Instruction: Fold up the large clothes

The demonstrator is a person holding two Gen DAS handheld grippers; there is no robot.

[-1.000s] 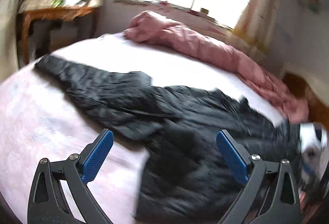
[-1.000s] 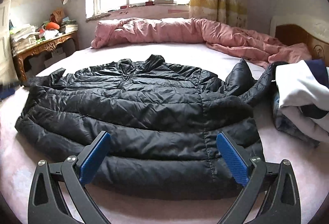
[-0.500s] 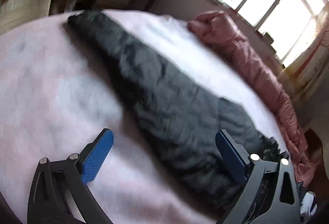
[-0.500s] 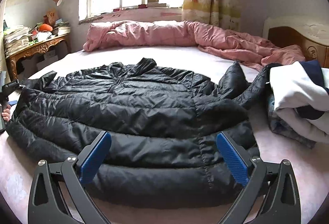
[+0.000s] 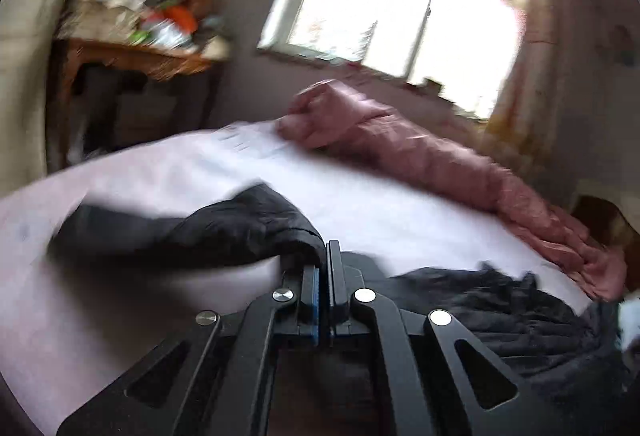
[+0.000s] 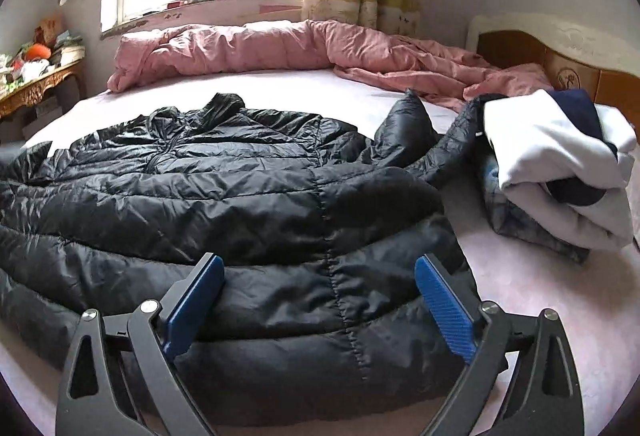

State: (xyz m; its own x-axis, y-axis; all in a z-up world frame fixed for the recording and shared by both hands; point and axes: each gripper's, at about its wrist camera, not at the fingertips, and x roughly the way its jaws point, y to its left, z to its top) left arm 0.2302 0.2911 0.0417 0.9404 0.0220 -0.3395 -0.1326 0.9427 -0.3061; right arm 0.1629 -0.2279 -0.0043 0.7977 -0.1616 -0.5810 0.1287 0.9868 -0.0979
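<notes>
Left tongs (image 5: 323, 256) clenched on sleeve (image 5: 224, 228) of black puffer jacket (image 6: 240, 212); right tongs (image 6: 320, 296) released, hovering at hem. Step: sleeve fold. Next, probably: carry sleeve across jacket body on bed (image 6: 540, 296)

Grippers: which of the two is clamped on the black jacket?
The left gripper: shut on the black jacket at a sleeve end. The right gripper hangs open above its hem, gripping nothing.
</notes>
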